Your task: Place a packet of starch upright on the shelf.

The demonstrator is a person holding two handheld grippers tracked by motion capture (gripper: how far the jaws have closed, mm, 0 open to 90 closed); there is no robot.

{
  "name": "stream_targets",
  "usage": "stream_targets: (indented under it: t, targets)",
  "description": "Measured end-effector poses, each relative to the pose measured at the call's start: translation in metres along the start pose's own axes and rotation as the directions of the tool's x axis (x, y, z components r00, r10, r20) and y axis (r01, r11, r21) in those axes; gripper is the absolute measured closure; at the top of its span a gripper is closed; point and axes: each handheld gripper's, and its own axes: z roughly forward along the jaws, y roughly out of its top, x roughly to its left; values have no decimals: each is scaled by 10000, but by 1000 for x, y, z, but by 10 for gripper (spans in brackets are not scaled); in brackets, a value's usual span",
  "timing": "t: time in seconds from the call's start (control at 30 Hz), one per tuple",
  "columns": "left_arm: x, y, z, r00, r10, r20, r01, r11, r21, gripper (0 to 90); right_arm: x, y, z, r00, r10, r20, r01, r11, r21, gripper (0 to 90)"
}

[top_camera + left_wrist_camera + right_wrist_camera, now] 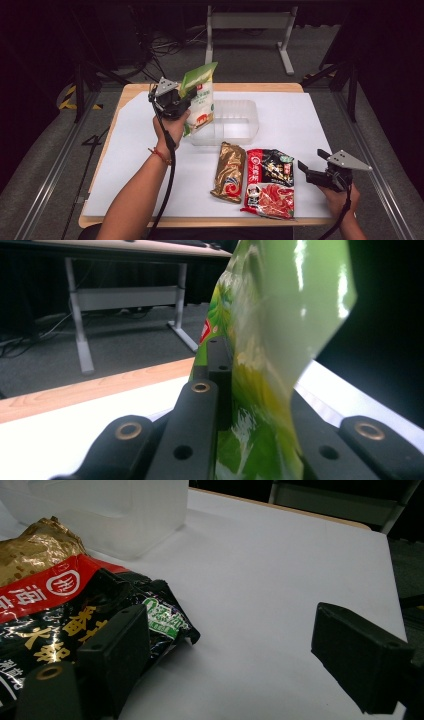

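Green packet (pixel 199 98) upright, long axis vertical

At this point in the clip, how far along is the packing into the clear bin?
Done: nothing looks packed; the clear bin seems to hold no packets. In hand: the left claw is shut on the green bag, held upright at the bin's left edge, not yet inside. Left: the gold packet and the red-black packet lie flat on the white sheet; the right claw is open beside them, holding nothing.

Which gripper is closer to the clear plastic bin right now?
Left. The left gripper holds the green and white bag beside the clear plastic bin; the right gripper sits open near the table's right edge.
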Motion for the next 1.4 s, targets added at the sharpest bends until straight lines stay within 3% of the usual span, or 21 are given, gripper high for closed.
stream_targets:
  t: [0.03, 0.1, 0.2, 0.43, 0.73, 0.8, 0.87, 0.97, 1.03, 1.07, 1.17, 1.2, 1.4]
  targets:
    - [-1, 0, 2, 9997, 142, -201, -143, 9999, -36, 897, 0, 0, 0, 10000, 15, -9, -15, 10000, 2, 165]
    - [0, 0, 7, 9996, -49, -278, 48, 10000, -37, 897, 0, 0, 0, 10000, -4, -23, 4, 10000, 4, 165]
    - [-3, 1, 15, 9974, 261, -672, -261, 9997, 0, 897, 0, 0, 0, 10000, 9, -24, -9, 10000, 19, 165]
    - [0, 0, 29, 9934, 81, -1141, -97, 9999, -133, 897, 0, -1, 1, 10000, -10, -38, 11, 10000, 39, 165]
    - [2, -2, 40, 9912, 53, -1322, -120, 9987, -495, 896, 1, -2, 1, 9999, -114, 37, 114, 9999, 91, 165]
    - [4, -5, 43, 9939, -211, -1085, 159, 9987, -487, 893, 1, -2, 1, 9999, -126, 41, 126, 9999, 94, 165]
    - [2, -11, 45, 9949, -130, -995, 90, 9991, -413, 885, 2, -2, 1, 9998, -179, 37, 179, 9998, 102, 165]
    - [-2, -22, 49, 9958, 225, -882, -210, 9996, 171, 855, 2, -2, 0, 9998, -207, 52, 207, 9997, 88, 165]
    - [-2, -28, 45, 9979, 183, -619, -187, 9998, -63, 801, 2, -2, 0, 9998, -190, 50, 190, 9998, 85, 165]
    - [-2, -29, 39, 9983, 321, -477, -332, 9992, -223, 731, 2, -2, 0, 9998, -195, 53, 195, 9998, 73, 165]
    - [-2, -28, 33, 9985, 533, -120, -534, 9985, -145, 650, 2, -2, 1, 9998, -185, 51, 185, 9998, 102, 165]
    - [-2, -27, 26, 9951, 985, -1, -985, 9951, 113, 638, 2, -2, 1, 9997, -216, 59, 216, 9997, 99, 165]
    - [3, -35, 10, 9875, 1461, 598, -1491, 9876, 491, 579, 3, -2, 1, 9997, -235, 77, 234, 9996, 137, 165]
